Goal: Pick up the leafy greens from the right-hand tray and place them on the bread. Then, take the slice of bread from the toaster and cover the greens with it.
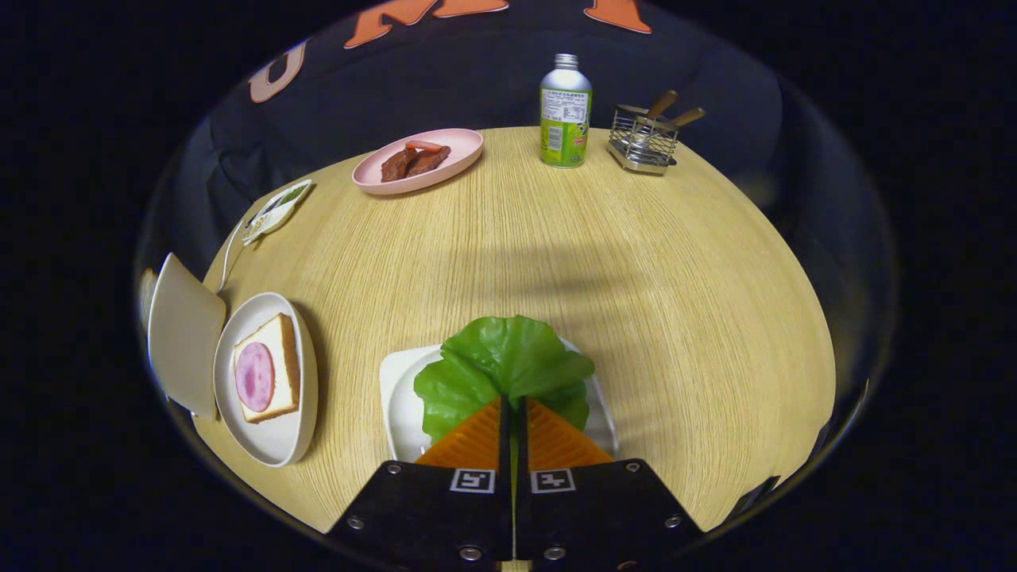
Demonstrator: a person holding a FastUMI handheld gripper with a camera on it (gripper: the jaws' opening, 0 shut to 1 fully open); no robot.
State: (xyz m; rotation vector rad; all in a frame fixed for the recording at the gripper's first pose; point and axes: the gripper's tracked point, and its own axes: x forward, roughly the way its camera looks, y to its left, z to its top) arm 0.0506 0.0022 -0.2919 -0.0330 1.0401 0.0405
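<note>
My gripper (513, 409) has its two fingers drawn almost together, with only a thin slit left between them, and the stem end of the lettuce leaf (502, 365) sits pinched in that slit, so both fingers press on it. The leaf fans out just ahead of the fingertips, its broad ruffled edge pointing away from me toward the far side of the table (556, 254) and its narrow end tucked back between the fingers; its long axis runs roughly in line with the fingers. It hangs over the white square tray (395, 389), whose corners show to either side of it, and I cannot tell whether the leaf's underside touches the tray or is clear of it. Off to my left, well apart from the leaf, a round white plate (274, 441) carries a slice of bread (274, 367) topped with a pink round of ham (255, 376). Just beyond that plate stands the pale toaster (184, 334), with the edge of another slice of bread (146, 290) showing behind it. Far across the table are a pink oval plate (461, 147) with brown pieces of meat (413, 162), a green-labelled metal bottle (565, 111), and a wire holder (643, 141) with wooden-handled utensils (674, 110) in it. A small patterned dish (276, 210) lies at the left rim.
</note>
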